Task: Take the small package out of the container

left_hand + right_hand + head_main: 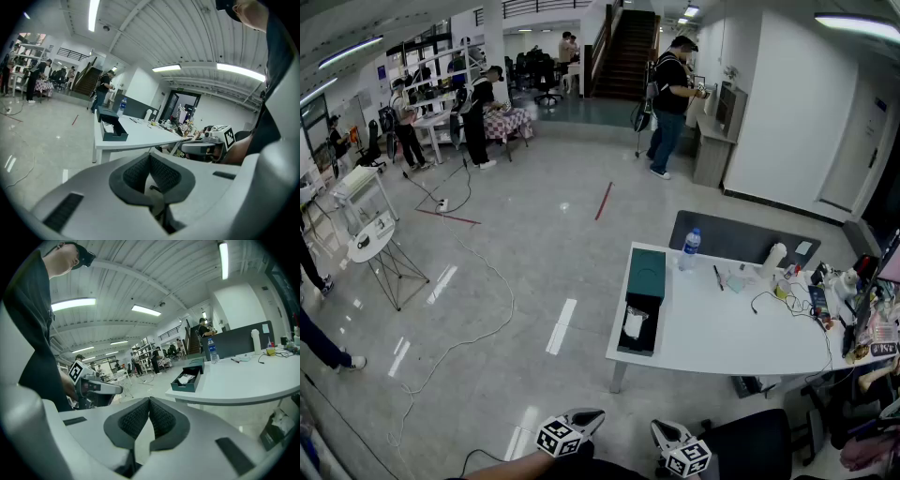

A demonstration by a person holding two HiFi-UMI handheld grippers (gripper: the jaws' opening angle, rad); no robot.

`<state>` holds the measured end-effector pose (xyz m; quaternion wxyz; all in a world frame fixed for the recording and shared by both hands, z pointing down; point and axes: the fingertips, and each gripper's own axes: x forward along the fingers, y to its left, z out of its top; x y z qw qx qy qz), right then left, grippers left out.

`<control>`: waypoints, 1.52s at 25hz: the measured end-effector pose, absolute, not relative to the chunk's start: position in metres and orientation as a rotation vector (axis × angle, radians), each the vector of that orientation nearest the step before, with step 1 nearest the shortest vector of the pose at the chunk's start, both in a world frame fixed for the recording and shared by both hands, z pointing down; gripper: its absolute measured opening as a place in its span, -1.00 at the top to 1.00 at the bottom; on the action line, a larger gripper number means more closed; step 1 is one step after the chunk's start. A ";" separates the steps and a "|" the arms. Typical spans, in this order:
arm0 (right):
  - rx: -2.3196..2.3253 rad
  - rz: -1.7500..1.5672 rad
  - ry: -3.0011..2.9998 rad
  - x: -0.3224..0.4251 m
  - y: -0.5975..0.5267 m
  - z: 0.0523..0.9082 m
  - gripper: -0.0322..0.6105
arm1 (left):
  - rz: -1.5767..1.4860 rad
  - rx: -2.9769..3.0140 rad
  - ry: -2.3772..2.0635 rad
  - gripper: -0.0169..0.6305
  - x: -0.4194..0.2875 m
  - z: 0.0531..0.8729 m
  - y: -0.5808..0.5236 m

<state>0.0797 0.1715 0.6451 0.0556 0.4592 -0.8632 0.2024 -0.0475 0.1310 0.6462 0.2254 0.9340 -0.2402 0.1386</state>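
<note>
A dark teal container (pixel 637 319) lies open on the near left end of the white table (pixel 712 328), its lid (pixel 647 272) folded back behind it. A small white package (pixel 634 324) rests inside. Both grippers are held low at the bottom of the head view, well short of the table. My left gripper (pixel 589 415) is shut and empty, and so is my right gripper (pixel 662 430). The left gripper view shows shut pads (pixel 140 171) with the container (pixel 112 131) far ahead. In the right gripper view the package (pixel 186 378) is seen in the container (pixel 188 381).
A water bottle (pixel 690 248), a white cylinder (pixel 774 256), pens, cables and clutter lie across the table's far and right side. A black chair (pixel 750 445) stands by my right gripper. People stand far off across the hall. A round white stand (pixel 373 239) is at left.
</note>
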 end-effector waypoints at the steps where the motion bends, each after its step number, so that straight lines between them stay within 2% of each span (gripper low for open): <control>1: 1.379 0.612 -2.611 0.084 0.184 0.648 0.82 | 0.377 2.566 -0.665 0.92 -0.044 0.647 0.143; 11: 1.393 0.586 -2.617 0.084 0.235 0.649 0.82 | 0.371 2.552 -0.722 0.92 -0.064 0.652 0.203; 38: 1.473 0.639 -2.622 0.109 0.245 0.643 0.82 | 0.369 2.546 -0.797 0.92 -0.050 0.640 0.203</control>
